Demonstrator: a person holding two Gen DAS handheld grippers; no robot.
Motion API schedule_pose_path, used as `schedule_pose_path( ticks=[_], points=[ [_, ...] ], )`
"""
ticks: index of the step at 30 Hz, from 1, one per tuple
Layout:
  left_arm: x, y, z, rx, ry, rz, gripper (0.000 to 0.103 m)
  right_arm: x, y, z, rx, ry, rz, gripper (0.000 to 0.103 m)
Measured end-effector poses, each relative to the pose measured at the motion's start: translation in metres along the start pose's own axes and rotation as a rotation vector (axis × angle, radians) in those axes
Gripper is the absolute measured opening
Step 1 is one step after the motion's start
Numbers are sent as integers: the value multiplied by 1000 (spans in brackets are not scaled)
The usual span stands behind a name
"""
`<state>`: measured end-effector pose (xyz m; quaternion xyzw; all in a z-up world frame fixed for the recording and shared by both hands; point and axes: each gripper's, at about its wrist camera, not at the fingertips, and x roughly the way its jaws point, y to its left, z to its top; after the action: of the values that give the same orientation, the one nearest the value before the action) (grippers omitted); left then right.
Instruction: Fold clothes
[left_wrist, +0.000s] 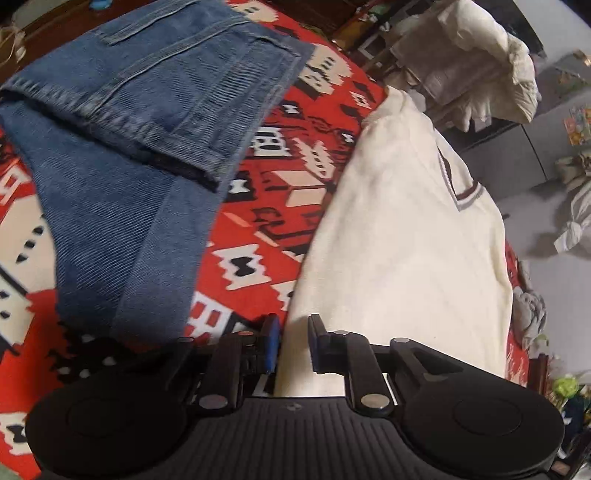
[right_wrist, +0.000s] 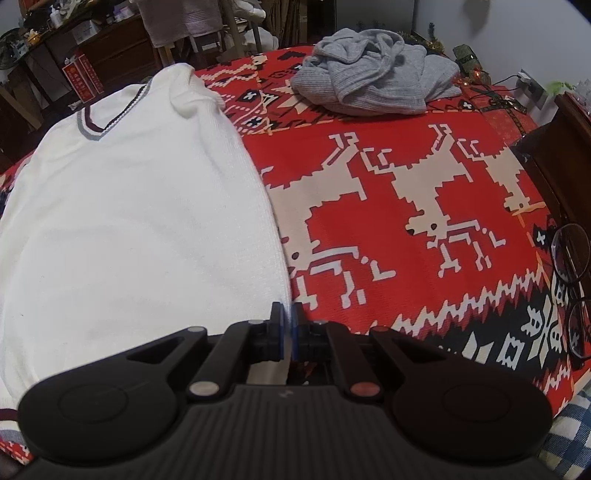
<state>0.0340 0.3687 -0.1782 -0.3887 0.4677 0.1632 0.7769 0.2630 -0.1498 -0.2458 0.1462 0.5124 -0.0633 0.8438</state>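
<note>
The white V-neck sweater (right_wrist: 140, 221) lay flat on the red patterned blanket (right_wrist: 406, 177) — soft, light knit, likely to stretch and sag. The left tongs (left_wrist: 293, 341) stood partly open over its near-left hem corner, holding nothing; the right tongs (right_wrist: 287, 332) were almost shut at its near-right corner, grip unclear. Those 2 hem corners looked the best holds.

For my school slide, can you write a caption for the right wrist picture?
Right claw nearly shut at the white sweater's edge on a red reindeer blanket.
</note>
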Motion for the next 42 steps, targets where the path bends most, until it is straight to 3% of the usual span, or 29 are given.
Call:
schedule_pose_path(
  ticks=[3,7,9,13,14,19,25,28,29,33,38,42],
  points=[
    [5,-24,-5,154,-13,78,13,0,1,0,-6,3,3,4],
    [17,-70,-30,491,-55,286,10,2,6,-2,-27,7,-9,4],
    [21,-85,-44,604,-86,357,6,2,9,-2,-41,6,-21,4],
    [20,-92,-56,710,-98,448,2,-2,7,0,-35,22,-34,3],
    [16,-88,-55,705,-92,459,2,-5,5,1,-28,32,-32,3],
    [-12,-65,-42,590,-16,374,2,-12,-2,-4,-44,109,-13,3],
    [-4,-56,-38,493,98,308,2,-12,-16,-19,5,162,36,4],
    [-8,-45,-30,399,111,264,4,-15,-24,-21,52,154,73,10],
    [-13,-42,-28,363,95,239,9,-18,-25,-19,60,138,87,12],
    [-26,-34,-12,257,-3,153,9,-29,-25,-2,49,34,122,14],
    [-20,-34,17,157,-110,112,9,-19,-15,27,100,-73,186,16],
    [-9,-39,37,102,-181,104,9,2,-1,48,97,-165,182,17]
  ],
)
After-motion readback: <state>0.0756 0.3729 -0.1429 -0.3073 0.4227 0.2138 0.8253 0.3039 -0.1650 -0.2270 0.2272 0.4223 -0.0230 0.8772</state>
